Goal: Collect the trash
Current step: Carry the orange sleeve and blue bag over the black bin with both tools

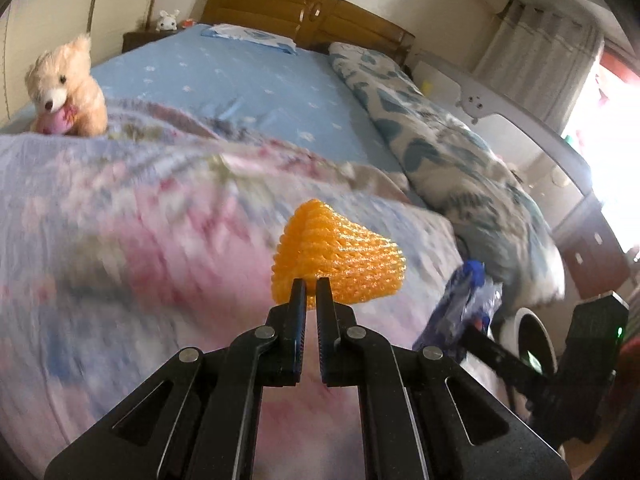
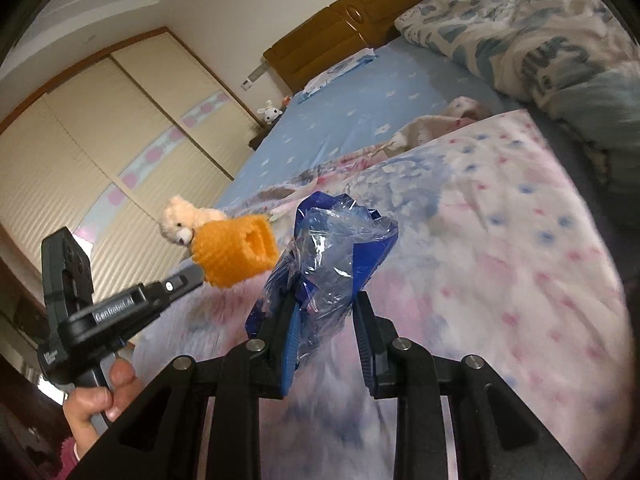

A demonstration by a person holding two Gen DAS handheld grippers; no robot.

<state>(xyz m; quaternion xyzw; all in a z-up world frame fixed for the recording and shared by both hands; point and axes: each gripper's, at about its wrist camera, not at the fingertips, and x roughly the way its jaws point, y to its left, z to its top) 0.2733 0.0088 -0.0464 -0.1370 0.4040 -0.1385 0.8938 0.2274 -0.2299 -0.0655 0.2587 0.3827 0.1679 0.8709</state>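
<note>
Left gripper (image 1: 311,294) fingers pinched tight on orange foam net (image 1: 340,258), net jutting beyond tips. Right gripper (image 2: 326,320) fingers part-closed, clamping blue plastic wrapper (image 2: 332,264). Both lifted clear of bedspread (image 2: 500,240). Step: carrying trash away. Next: find bin, none in sight.

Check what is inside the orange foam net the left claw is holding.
From the right wrist view, the orange foam net shows an open end with a dark hollow, and nothing visible in it. Its deeper part is hidden by its own wall. The left claw pinches its edge.
</note>
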